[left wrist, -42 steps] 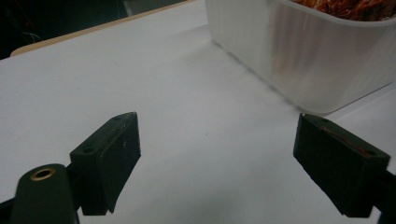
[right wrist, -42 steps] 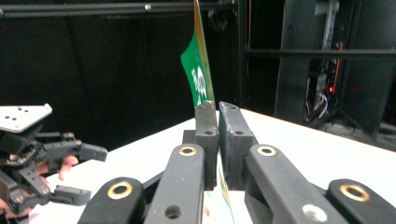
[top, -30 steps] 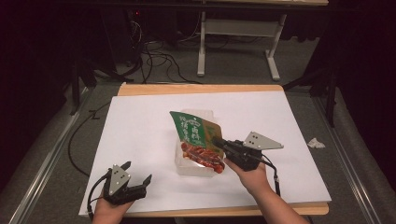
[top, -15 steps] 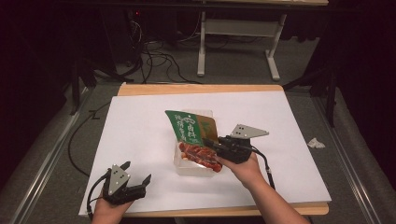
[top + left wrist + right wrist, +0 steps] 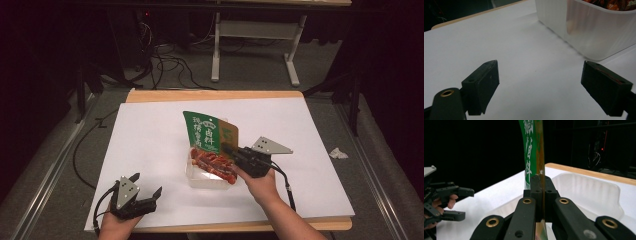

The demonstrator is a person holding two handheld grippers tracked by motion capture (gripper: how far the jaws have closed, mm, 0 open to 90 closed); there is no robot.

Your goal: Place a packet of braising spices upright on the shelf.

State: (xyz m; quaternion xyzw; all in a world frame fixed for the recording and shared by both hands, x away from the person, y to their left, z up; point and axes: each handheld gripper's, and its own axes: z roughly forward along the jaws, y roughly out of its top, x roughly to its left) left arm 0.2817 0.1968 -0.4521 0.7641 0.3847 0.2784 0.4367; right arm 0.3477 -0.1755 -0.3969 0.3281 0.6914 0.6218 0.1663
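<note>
The white table surface is bare across its left half and along the far edge, giving open passage there. Near the centre, a translucent plastic container stands as the main obstacle. A green snack pouch rises tilted out of it, blocking the space above the container. The right gripper, clamped on the pouch, occupies the container's right side. The left gripper, jaws spread, sits at the near left edge, with bare surface between it and the container wall. The right third of the table is unobstructed.
</note>
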